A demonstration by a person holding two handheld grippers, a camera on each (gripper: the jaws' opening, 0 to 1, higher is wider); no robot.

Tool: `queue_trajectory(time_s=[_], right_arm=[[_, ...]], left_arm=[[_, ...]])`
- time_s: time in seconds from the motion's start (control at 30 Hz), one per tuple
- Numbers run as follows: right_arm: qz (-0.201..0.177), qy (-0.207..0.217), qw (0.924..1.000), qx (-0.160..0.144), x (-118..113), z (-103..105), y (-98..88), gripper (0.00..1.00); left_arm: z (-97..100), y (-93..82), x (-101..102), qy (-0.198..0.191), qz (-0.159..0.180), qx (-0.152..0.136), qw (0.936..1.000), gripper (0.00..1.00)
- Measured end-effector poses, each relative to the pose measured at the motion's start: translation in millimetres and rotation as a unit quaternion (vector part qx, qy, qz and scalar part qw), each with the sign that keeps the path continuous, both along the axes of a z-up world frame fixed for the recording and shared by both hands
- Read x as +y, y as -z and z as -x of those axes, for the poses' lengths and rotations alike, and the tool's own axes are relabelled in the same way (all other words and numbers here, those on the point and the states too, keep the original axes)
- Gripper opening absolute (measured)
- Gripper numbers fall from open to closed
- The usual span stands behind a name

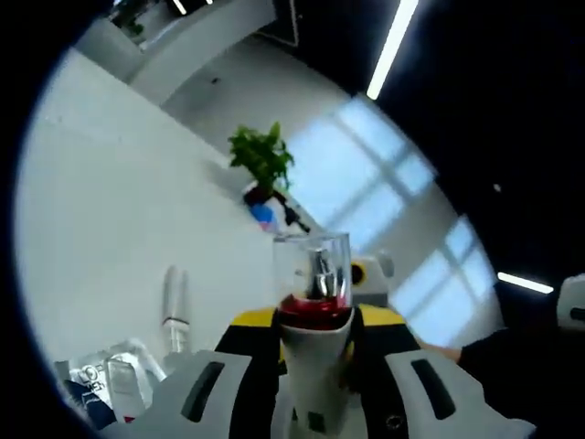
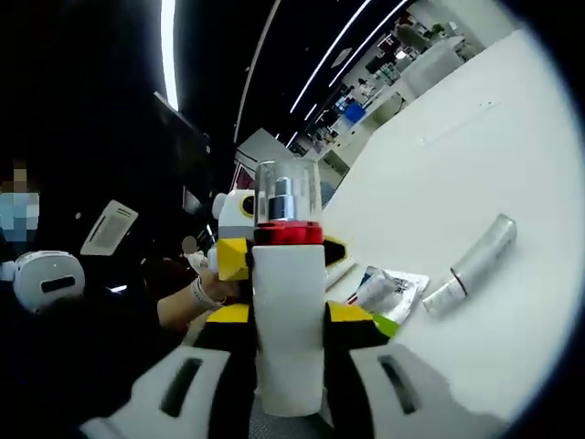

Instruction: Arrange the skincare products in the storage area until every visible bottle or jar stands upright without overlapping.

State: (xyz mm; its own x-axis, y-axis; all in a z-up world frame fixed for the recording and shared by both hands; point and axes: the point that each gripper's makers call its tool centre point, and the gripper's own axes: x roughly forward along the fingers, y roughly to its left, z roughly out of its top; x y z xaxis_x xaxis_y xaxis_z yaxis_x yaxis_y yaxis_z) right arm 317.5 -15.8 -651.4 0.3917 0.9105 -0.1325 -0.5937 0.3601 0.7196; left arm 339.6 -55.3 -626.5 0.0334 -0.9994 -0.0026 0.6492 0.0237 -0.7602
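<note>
A white pump bottle (image 1: 313, 274) with a red collar and a clear cap stands up between the yellow-padded jaws of my left gripper (image 1: 315, 322), which is shut on it just under the collar. In the right gripper view the same bottle (image 2: 289, 302) fills the centre, and my right gripper (image 2: 290, 315) is shut on its white body lower down. The left gripper (image 2: 230, 251) shows behind the bottle, held by a hand (image 2: 196, 297). Part of the right gripper (image 1: 370, 270) peeks out past the bottle.
A grey-white tube (image 1: 174, 306) (image 2: 475, 265) lies flat on the white table (image 1: 119, 210) (image 2: 475, 137). Clear sachets (image 1: 105, 380) (image 2: 388, 288) lie near it. A potted plant (image 1: 262, 160) and a blue item (image 1: 265, 217) stand at the table's far edge. A dark sleeve (image 1: 512, 366) is at right.
</note>
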Motion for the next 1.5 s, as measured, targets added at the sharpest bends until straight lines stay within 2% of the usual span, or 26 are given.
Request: queue_trajectory(time_s=[0.27, 0.43, 0.63, 0.73, 0.8, 0.9, 1.03, 1.07, 1.17, 1.23, 1.33, 1.4, 1.5], right_arm=[[-0.010, -0.008, 0.9999, -0.001, -2, 3, -0.5, 0.27], [-0.009, -0.013, 0.9998, 0.008, -1, 8, 2.4, 0.27], [0.004, -0.001, 0.9999, -0.011, -3, 11, 1.2, 0.29], [0.026, 0.007, 0.9990, -0.035, -6, 10, 0.4, 0.30], [0.055, 0.019, 0.9980, -0.026, -10, 8, 6.0, 0.30], [0.106, 0.033, 0.9932, -0.036, -14, 5, 13.6, 0.31], [0.121, 0.034, 0.9915, -0.033, -18, 7, 16.7, 0.31], [0.143, 0.034, 0.9884, -0.040, -23, 9, 21.3, 0.31], [0.148, 0.043, 0.9874, -0.037, -31, 14, 24.5, 0.27], [0.157, 0.048, 0.9858, -0.034, -40, 21, 26.9, 0.27], [0.155, 0.072, 0.9848, -0.029, -54, 24, 22.6, 0.34], [0.162, 0.089, 0.9818, -0.042, -61, 23, 13.8, 0.33], [0.151, 0.110, 0.9797, -0.073, -62, 18, -11.4, 0.36]], left_arm=[[6.6, 1.9, -5, 0.008, 0.013, 0.017, 0.9997, 0.28], [13.2, 3.4, -5, 0.006, 0.005, 0.011, 0.9999, 0.26], [14.8, 2.3, -6, -0.011, 0.000, 0.007, 0.9999, 0.25], [15.6, -0.6, -7, -0.022, -0.007, -0.017, 0.9996, 0.25], [13.4, 2.6, -7, -0.034, -0.024, -0.036, 0.9985, 0.25], [10.5, 9.1, -7, -0.046, -0.052, -0.067, 0.9954, 0.25], [9.6, 9.7, -7, -0.054, -0.062, -0.087, 0.9928, 0.24], [7.5, 10.2, -6, -0.059, -0.064, -0.089, 0.9923, 0.24], [-0.8, 11.1, -2, -0.073, -0.069, -0.090, 0.9909, 0.24], [-4.5, 10.5, 1, -0.080, -0.074, -0.107, 0.9883, 0.25], [-10.3, 15.6, 5, -0.091, -0.092, -0.120, 0.9843, 0.24], [-11.0, 18.1, 5, -0.094, -0.098, -0.126, 0.9827, 0.25], [-9.2, 20.3, 1, -0.094, -0.102, -0.130, 0.9817, 0.25]])
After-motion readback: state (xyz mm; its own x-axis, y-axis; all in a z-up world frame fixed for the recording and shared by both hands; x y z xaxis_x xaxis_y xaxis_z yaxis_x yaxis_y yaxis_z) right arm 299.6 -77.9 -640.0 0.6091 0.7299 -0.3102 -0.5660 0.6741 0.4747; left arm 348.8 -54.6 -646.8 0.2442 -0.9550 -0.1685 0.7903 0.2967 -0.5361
